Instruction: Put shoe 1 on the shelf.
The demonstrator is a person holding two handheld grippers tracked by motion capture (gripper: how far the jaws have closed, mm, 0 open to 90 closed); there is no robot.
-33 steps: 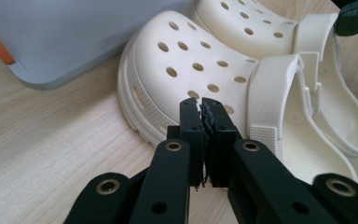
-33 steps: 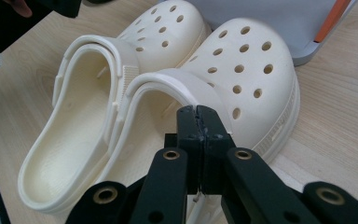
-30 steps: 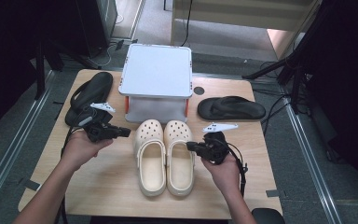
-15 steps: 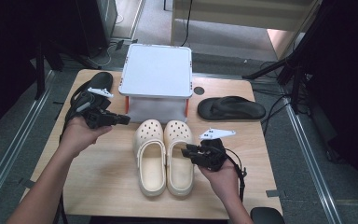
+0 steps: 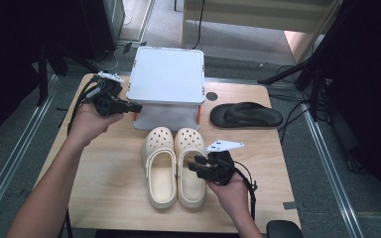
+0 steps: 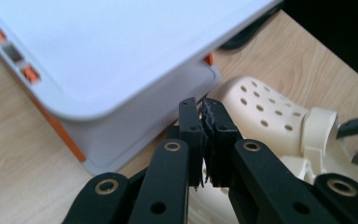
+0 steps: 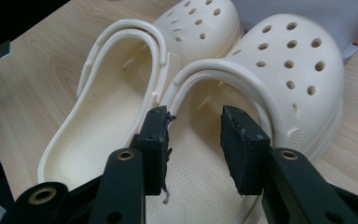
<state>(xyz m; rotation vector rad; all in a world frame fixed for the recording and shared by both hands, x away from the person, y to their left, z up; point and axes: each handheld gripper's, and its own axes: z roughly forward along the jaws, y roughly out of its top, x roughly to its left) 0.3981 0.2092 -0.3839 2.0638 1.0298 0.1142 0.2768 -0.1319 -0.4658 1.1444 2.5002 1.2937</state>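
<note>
— Cream clogs (image 5: 175,166), a pair, sit side by side in the middle of the wooden worktop (image 5: 104,183), toes toward the white box (image 5: 167,87).

— And the right tongs (image 5: 196,166)?

— Over the right-hand clog's heel opening. They have just been spreading and stand apart, nothing pinched; the heel strap (image 7: 223,74) lies just ahead of them.

— The left tongs (image 5: 135,106)?

— Pressed together on nothing, held up beside the box's left front corner.

— Anything else lying about?

— One black sandal (image 5: 246,114) to the right of the box, well apart from the clogs.
</note>
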